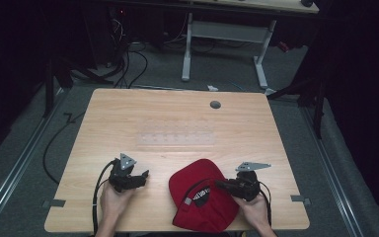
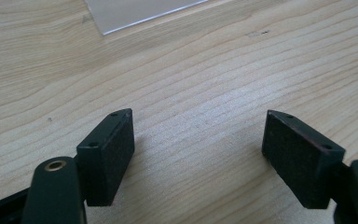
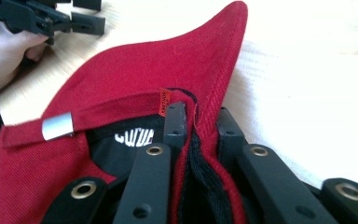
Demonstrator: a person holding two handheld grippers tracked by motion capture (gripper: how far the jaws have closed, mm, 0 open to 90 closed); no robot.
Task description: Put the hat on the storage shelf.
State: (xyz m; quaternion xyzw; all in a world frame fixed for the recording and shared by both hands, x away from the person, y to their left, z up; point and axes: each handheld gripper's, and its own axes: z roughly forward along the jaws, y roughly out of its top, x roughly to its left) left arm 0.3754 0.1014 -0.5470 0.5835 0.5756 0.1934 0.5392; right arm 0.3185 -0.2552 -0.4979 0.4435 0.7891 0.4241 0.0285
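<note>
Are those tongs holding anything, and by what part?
The right tongs pinch the red cap by its back rim. The left tongs are open, holding nothing.

A clear plastic sheet [image 1: 176,138] lies flat mid-way across the light wooden counter [image 1: 128,113], a round grey cable grommet [image 1: 215,104] sits near its far edge, and black cables [image 1: 128,64] trail over the grey floor [image 1: 217,69] beyond.

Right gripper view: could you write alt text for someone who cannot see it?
Two black jaws of the right gripper are clamped on the edge of a red cap, whose strap carries a small metal clasp. Behind, a hand holds the left gripper over a wooden table.
</note>
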